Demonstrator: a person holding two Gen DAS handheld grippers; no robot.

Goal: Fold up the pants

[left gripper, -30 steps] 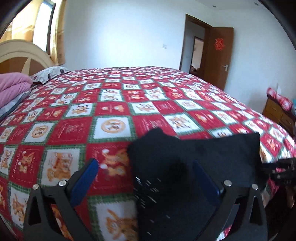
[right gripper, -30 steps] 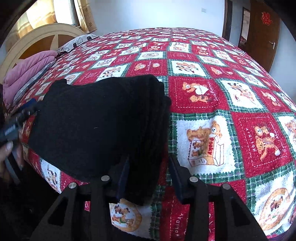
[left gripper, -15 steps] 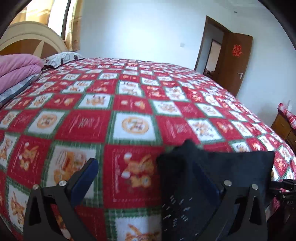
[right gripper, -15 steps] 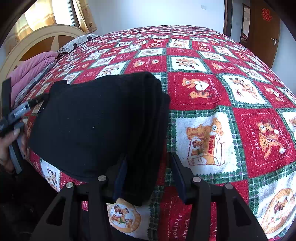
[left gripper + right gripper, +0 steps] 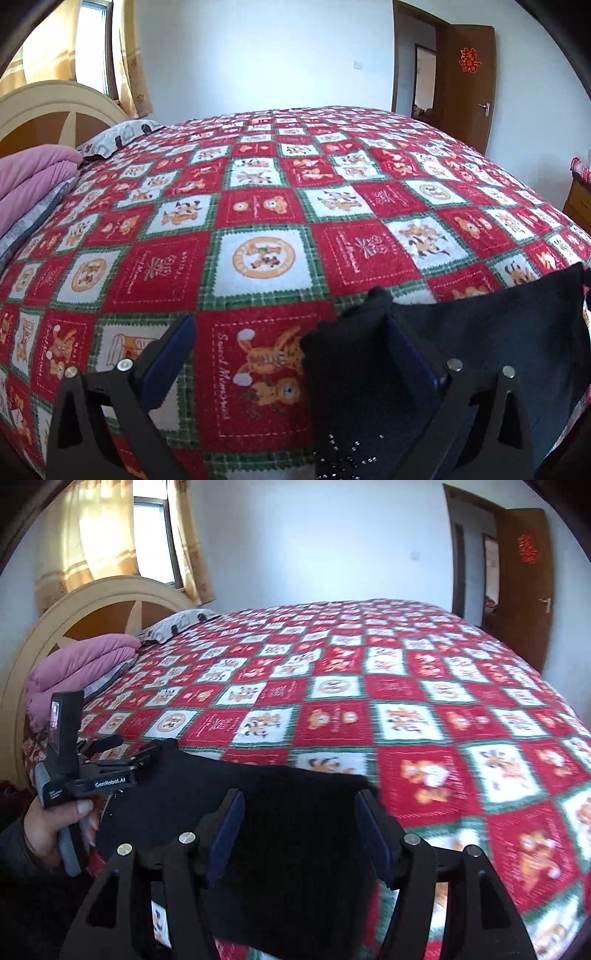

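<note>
The folded black pants [image 5: 498, 343] lie near the front edge of the bed; they also show in the right wrist view [image 5: 291, 812]. My left gripper [image 5: 291, 350] is open, its right finger over the pants' left edge, its left finger over the bedspread. In the right wrist view the left gripper [image 5: 122, 758] sits at the pants' left corner, held by a hand. My right gripper [image 5: 301, 830] is open and wide, its blue pads above the right part of the pants, holding nothing.
A red, white and green patchwork bedspread [image 5: 258, 206] covers the bed. A pink folded quilt [image 5: 77, 668] and a patterned pillow [image 5: 118, 134] lie by the cream headboard [image 5: 96, 605]. A brown door [image 5: 524, 583] stands open at the back right.
My right gripper has let go of the pants' folded edge, opened wide and tilted up. My left gripper has swung left, so the pants now lie at its right.
</note>
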